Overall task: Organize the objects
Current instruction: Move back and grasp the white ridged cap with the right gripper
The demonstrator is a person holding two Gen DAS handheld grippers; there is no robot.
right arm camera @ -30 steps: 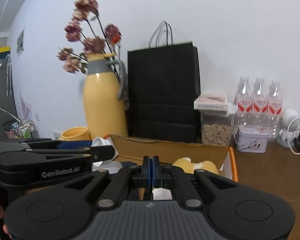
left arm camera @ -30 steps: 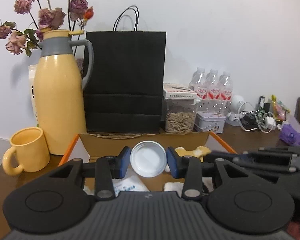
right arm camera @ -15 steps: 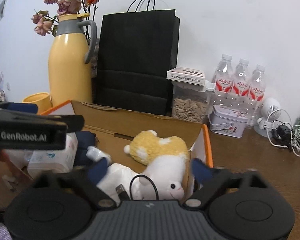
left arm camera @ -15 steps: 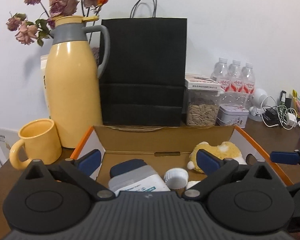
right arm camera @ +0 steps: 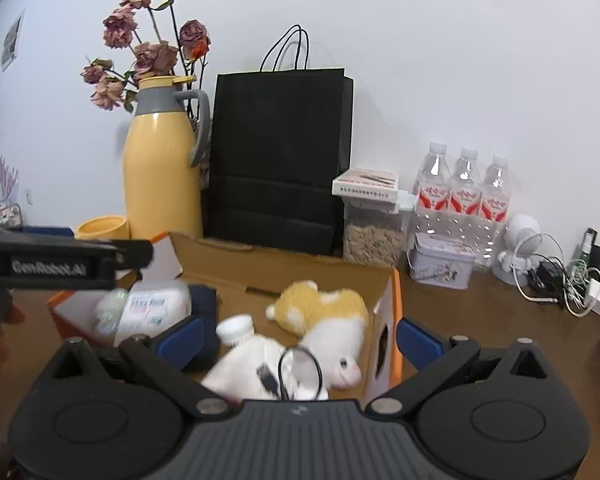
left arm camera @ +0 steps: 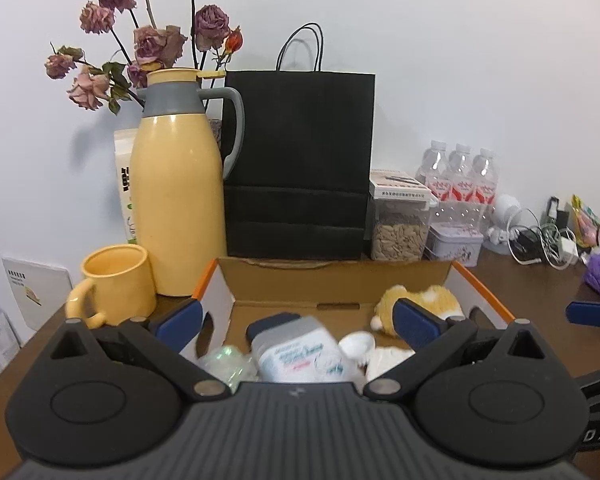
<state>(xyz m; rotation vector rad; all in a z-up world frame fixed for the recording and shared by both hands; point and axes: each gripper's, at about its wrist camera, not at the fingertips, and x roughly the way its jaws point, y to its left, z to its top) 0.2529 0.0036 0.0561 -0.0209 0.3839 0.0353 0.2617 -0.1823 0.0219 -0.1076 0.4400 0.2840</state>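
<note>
Left gripper (left arm camera: pixel 296 322), right gripper (right arm camera: pixel 298 338): jaws spread wide, just opened, nothing between.

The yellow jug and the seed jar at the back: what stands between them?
The black paper bag stands between the yellow jug and the seed jar, upright against the wall. Both wrist views show it.

1. The left hand-held gripper (left arm camera: pixel 296 322) is black plastic with a grey ribbed middle part.
2. It has two round black bumps, silver screws and blue pads on its fingers (left arm camera: pixel 179 319).
3. The right hand-held gripper (right arm camera: pixel 300 338) looks the same, with blue pads too.
4. From the side, the left one shows white letters, "GenRobot.AI".
</note>
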